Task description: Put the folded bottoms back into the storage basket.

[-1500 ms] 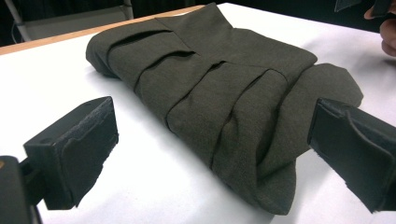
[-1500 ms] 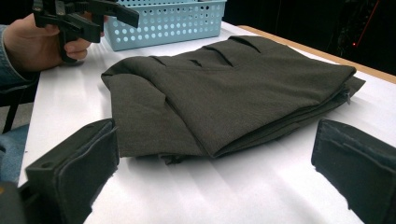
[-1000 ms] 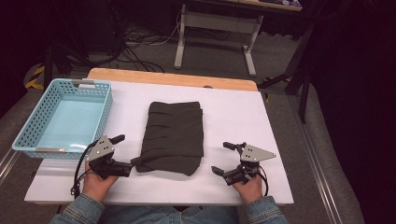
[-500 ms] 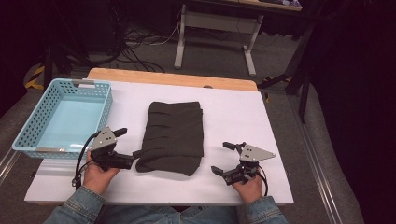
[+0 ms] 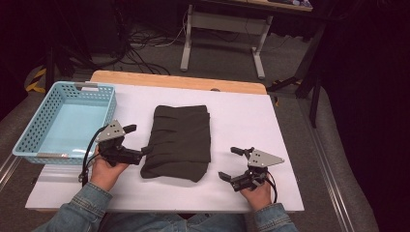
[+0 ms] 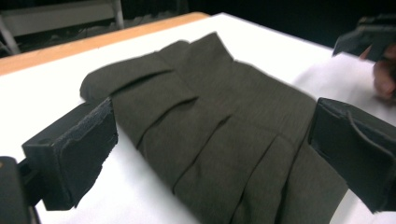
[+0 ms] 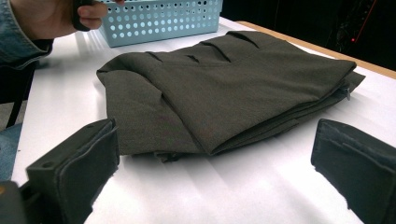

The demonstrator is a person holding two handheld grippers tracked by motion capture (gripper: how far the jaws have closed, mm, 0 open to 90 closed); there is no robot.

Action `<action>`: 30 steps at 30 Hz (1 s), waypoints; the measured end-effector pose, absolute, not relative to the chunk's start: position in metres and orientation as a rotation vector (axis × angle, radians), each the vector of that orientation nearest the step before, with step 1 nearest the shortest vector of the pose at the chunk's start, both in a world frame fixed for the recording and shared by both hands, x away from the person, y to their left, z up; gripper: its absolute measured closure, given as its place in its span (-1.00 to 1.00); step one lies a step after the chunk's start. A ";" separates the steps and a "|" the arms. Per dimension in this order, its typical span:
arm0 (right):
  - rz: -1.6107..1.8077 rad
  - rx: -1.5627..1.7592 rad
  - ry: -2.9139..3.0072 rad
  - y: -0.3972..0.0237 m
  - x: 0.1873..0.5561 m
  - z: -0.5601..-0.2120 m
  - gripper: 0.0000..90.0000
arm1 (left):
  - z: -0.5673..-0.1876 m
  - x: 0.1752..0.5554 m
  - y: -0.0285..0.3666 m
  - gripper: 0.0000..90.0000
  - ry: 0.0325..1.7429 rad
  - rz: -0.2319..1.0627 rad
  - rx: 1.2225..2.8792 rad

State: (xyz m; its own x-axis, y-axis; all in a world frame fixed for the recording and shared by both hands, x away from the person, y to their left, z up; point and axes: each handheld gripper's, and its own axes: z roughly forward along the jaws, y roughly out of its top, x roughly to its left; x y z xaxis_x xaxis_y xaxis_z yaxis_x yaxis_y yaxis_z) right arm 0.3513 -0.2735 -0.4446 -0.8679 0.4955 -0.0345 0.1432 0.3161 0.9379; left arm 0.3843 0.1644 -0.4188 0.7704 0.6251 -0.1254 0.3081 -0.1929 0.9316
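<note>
A folded dark olive cloth [image 5: 180, 140] lies flat in the middle of the white table [image 5: 241, 116]. My left gripper [image 5: 137, 139] is open at the cloth's left edge, its jaws spread wide toward the fabric; one jaw tip sits right at the edge. In the left gripper view the pleated cloth [image 6: 224, 135] spans the gap between the jaws. My right gripper [image 5: 231, 163] is open too, resting on the table a little right of the cloth's near corner, apart from it. The right gripper view looks across bare table at the cloth's folded layers [image 7: 224, 93].
A light blue perforated basket [image 5: 67, 121] stands at the table's left side, just behind my left hand; it holds nothing. A wooden strip [image 5: 179, 79] runs along the table's far edge. Bare white surface lies right of the cloth.
My left gripper has moved right and slightly forward, up to the cloth's left edge. The right gripper has stayed in place.
</note>
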 end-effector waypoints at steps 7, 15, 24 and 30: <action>1.570 0.578 2.270 -0.274 0.351 -0.445 -0.97 | -0.413 0.393 0.158 -0.97 0.718 0.353 1.839; 1.566 0.579 2.273 -0.273 0.352 -0.445 -0.97 | -0.406 0.404 0.150 -0.96 0.734 0.370 1.860; 1.571 0.577 2.271 -0.274 0.352 -0.445 -0.97 | -0.407 0.420 0.146 -0.95 0.780 0.305 1.878; 1.569 0.576 2.274 -0.273 0.352 -0.445 -0.97 | -0.409 0.430 0.139 -0.96 0.792 0.294 1.900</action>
